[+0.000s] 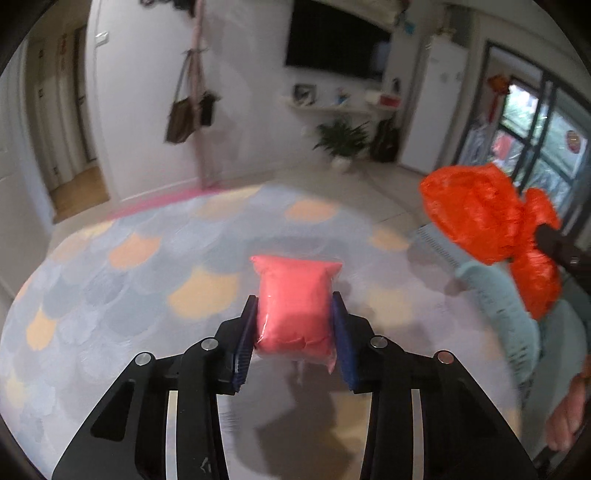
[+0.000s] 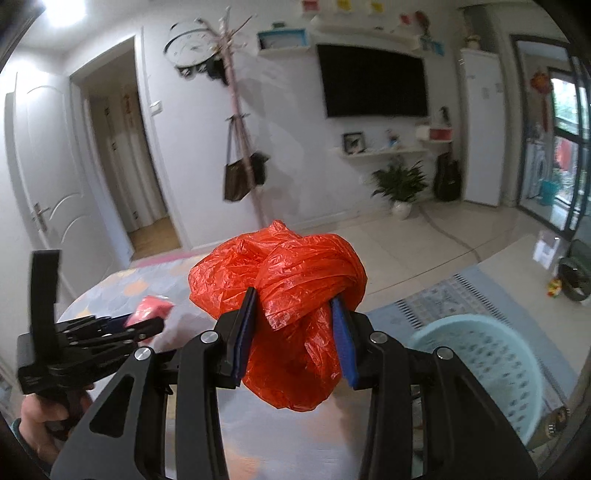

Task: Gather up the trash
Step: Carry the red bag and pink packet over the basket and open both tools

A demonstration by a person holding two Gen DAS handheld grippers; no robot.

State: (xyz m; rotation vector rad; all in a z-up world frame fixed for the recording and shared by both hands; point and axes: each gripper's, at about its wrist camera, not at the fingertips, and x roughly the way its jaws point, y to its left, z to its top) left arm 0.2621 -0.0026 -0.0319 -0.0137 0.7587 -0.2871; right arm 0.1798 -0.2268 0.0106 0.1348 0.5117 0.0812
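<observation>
Pinching a sealed pink packet [image 1: 293, 306] at frame centre above the patterned table [image 1: 110, 266], the left gripper [image 1: 293, 325] matches the right gripper [image 2: 293, 328], clamped on a crumpled orange plastic bag [image 2: 280, 273], both apparently bound for the pale-blue basket [image 2: 480, 354] at lower right.

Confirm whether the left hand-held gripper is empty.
No, the left hand-held gripper is shut on a pink packet, pinched between its blue pads.

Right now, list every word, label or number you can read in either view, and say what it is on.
None can be read.
Clock: face marks too blurred.
Red door papers: too small.
Wall cards: blurred.
Pink packet: no print visible.
Orange bag: no print visible.
</observation>
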